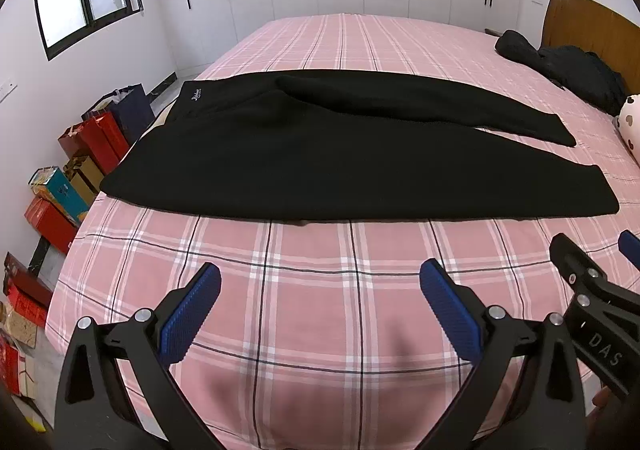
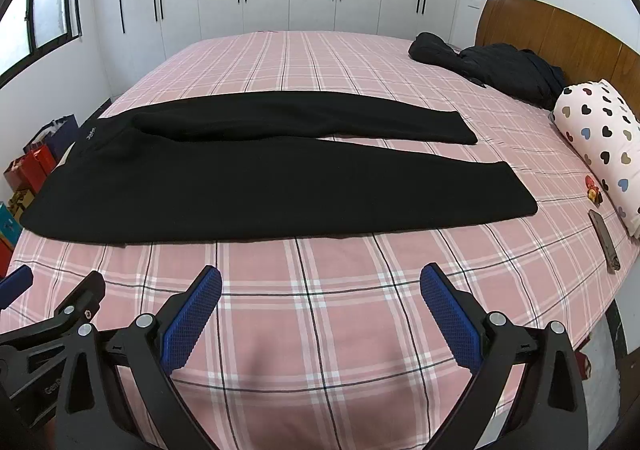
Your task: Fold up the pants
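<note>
From the left wrist: the left tongs [image 1: 320, 314] are spread wide with nothing between the blue pads [image 1: 192, 314], poised over bare pink plaid bed [image 1: 312, 290]. The black pants [image 1: 312, 162] lie flat ahead, well apart from the tongs, waistband to the left near the bed's edge, legs running right, the far leg angled away from the near one. The right tongs [image 1: 596, 254] show at the right edge. Gift bags and boxes [image 1: 80, 170] crowd the floor at left.

Over to the right wrist: the right tongs [image 2: 320, 314] are spread too, gripping nothing, above the bare sheet. The pants [image 2: 240, 186] stretch across ahead and slightly left, not touched. The left tongs [image 2: 56, 286] peek in at lower left. A heart-print pillow [image 2: 600, 142] and a dark jacket [image 2: 500, 70] sit by the headboard [image 2: 560, 26].
</note>
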